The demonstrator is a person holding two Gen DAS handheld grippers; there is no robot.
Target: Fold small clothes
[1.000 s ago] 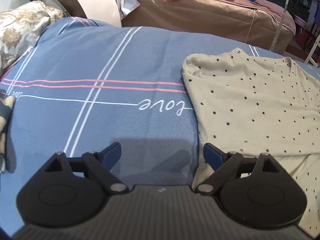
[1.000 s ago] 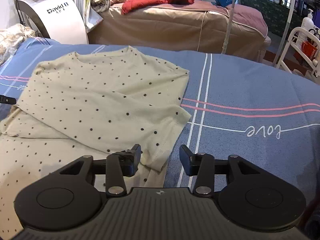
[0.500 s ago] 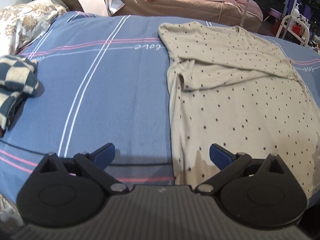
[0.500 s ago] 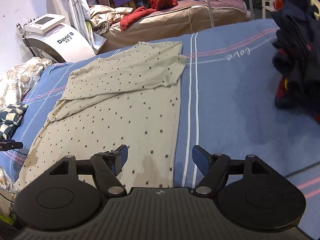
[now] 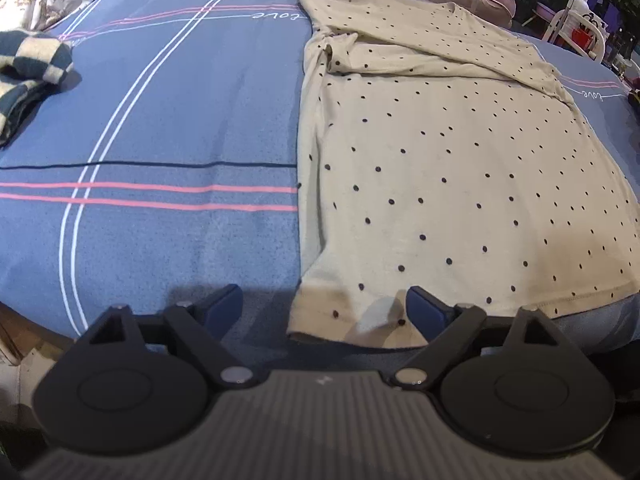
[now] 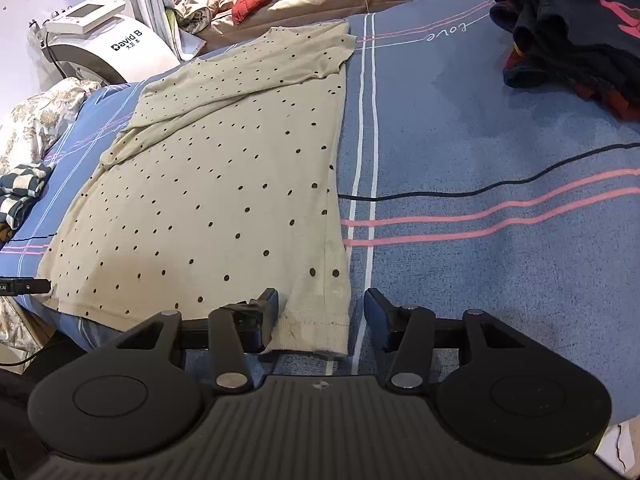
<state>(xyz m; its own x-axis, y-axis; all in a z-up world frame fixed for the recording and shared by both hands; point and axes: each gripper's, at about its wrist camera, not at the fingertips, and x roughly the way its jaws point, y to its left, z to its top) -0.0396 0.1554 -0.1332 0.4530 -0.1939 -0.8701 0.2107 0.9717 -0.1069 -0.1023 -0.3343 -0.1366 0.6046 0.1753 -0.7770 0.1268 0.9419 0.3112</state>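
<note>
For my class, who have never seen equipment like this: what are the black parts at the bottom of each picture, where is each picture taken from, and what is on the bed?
Each picture comes from a camera mounted on a hand-held gripper, looking forward along its two fingers. The black parts are those grippers; a person carries one in each hand. The left gripper and the right gripper each straddle a bottom corner of a beige dotted shirt, sleeves folded in, on a blue striped bedsheet. Their jaws have just been closing but are open; nothing is gripped yet. A checked cloth lies at one side, a pile of dark clothes at the other.
</note>
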